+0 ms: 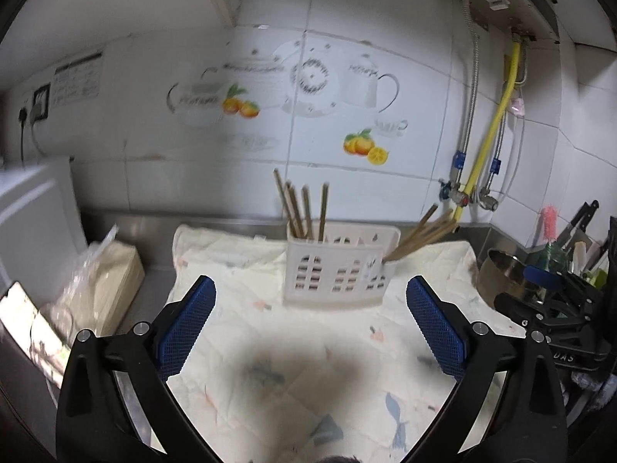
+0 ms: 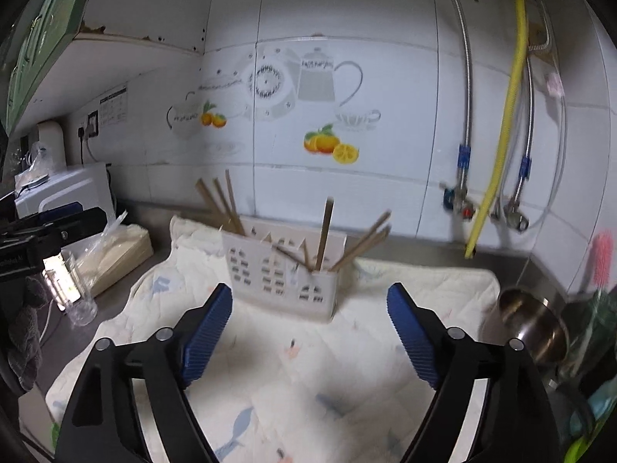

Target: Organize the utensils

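A white perforated utensil holder (image 1: 339, 270) (image 2: 283, 274) stands on a pale quilted cloth (image 1: 308, 347) (image 2: 308, 366) near the tiled wall. Several wooden chopsticks (image 1: 300, 208) rise from its left compartment. Another bunch (image 1: 424, 233) leans out to the right from its right end. In the right wrist view the chopsticks (image 2: 324, 231) also stick out at mixed angles. My left gripper (image 1: 311, 289) is open, short of the holder, with nothing between its blue pads. My right gripper (image 2: 310, 297) is likewise open and holds nothing. The right gripper shows at the left wrist view's right edge (image 1: 547, 293).
A bagged stack of pale sheets (image 1: 100, 289) (image 2: 115, 254) lies left of the cloth. A steel pot (image 1: 505, 274) (image 2: 536, 328) and a rack with a pink brush (image 1: 549, 223) stand at the right. Pipes and a yellow hose (image 2: 501, 135) run down the wall. A white appliance (image 1: 31, 212) sits far left.
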Action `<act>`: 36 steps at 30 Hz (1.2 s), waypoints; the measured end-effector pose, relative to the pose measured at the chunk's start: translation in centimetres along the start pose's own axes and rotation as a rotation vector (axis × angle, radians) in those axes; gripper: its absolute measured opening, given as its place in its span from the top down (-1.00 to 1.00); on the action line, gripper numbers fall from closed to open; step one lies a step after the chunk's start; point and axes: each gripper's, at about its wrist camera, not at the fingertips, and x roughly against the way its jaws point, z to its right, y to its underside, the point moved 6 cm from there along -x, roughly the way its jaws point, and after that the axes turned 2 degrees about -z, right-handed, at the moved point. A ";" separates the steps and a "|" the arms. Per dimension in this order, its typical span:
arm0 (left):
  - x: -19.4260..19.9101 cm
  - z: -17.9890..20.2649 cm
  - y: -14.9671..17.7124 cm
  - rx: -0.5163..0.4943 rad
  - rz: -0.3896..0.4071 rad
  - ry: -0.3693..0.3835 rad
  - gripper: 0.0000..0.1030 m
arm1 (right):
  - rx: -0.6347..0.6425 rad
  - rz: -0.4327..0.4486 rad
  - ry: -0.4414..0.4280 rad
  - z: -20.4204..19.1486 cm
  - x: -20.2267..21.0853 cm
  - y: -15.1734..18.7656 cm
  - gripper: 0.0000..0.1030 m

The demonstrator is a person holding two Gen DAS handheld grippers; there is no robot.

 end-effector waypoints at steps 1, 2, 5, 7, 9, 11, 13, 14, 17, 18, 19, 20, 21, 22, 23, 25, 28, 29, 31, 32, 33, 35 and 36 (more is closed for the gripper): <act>0.1 -0.3 0.7 0.007 -0.008 -0.006 -0.90 | 0.000 -0.006 0.005 -0.1 0.1 0.5 -0.66; 0.2 -0.6 1.1 0.011 -0.012 -0.011 -0.90 | 0.000 -0.015 0.015 -0.2 0.2 1.2 -0.68; 0.3 -1.3 2.5 0.030 -0.031 -0.027 -0.90 | 0.001 -0.025 0.035 -0.2 0.5 2.5 -0.75; 0.3 -1.5 3.3 0.037 -0.044 -0.029 -0.90 | -0.007 -0.032 0.035 -0.3 0.7 3.2 -0.77; 0.3 -1.7 4.1 0.037 -0.054 -0.044 -0.90 | -0.019 -0.044 0.025 -0.4 0.7 3.9 -0.79; 0.2 -1.7 5.1 0.032 -0.070 -0.066 -0.90 | -0.024 -0.051 0.026 -0.6 0.7 4.5 -0.80; 0.2 -1.7 5.8 0.030 -0.077 -0.077 -0.90 | -0.020 -0.055 0.039 -0.8 0.7 5.2 -0.81; 0.2 -1.7 5.9 0.034 -0.079 -0.078 -0.90 | -0.019 -0.061 0.041 -0.9 0.7 5.5 -0.82; 0.4 -1.9 6.6 0.045 -0.088 -0.075 -0.90 | -0.022 -0.075 0.039 -1.0 0.6 6.2 -0.82; 0.4 -2.0 6.8 0.045 -0.090 -0.081 -0.90 | -0.022 -0.083 0.036 -1.0 0.4 6.5 -0.82; 0.4 -2.0 6.9 0.042 -0.092 -0.086 -0.90 | -0.023 -0.087 0.037 -1.0 0.4 6.7 -0.82; 0.4 -2.0 7.0 0.039 -0.092 -0.089 -0.90 | -0.025 -0.091 0.037 -0.9 0.3 6.8 -0.83; 0.4 -1.9 7.1 0.035 -0.095 -0.091 -0.90 | -0.026 -0.094 0.035 -0.9 0.3 7.0 -0.83; 0.4 -1.8 7.2 0.031 -0.097 -0.093 -0.90 | -0.031 -0.098 0.033 -0.8 0.2 7.1 -0.83; 0.4 -1.8 7.3 0.026 -0.097 -0.095 -0.90 | -0.035 -0.102 0.032 -0.8 0.2 7.3 -0.83; 0.3 -1.5 7.4 0.017 -0.100 -0.095 -0.90 | -0.040 -0.111 0.027 -0.7 0.0 7.7 -0.83; 0.2 -1.2 7.6 0.006 -0.106 -0.101 -0.90 | -0.046 -0.121 0.020 -0.7 -0.1 8.1 -0.85; 0.2 -1.2 7.6 0.006 -0.107 -0.102 -0.90 | -0.048 -0.124 0.018 -0.7 -0.2 8.2 -0.85; 0.2 -1.2 7.7 0.002 -0.107 -0.104 -0.90 | -0.053 -0.125 0.016 -0.6 -0.2 8.3 -0.85; 0.3 -1.2 7.8 -0.001 -0.106 -0.109 -0.90 | -0.056 -0.125 0.015 -0.5 -0.2 8.3 -0.85; 0.3 -1.2 7.8 -0.002 -0.105 -0.112 -0.90 | -0.059 -0.124 0.015 -0.4 -0.1 8.3 -0.86; 0.4 -1.2 7.8 0.000 -0.105 -0.112 -0.90 | -0.067 -0.124 0.014 -0.3 -0.1 8.3 -0.86; 0.4 -1.2 7.9 0.002 -0.106 -0.113 -0.90 | -0.069 -0.124 0.014 -0.2 -0.1 8.3 -0.86</act>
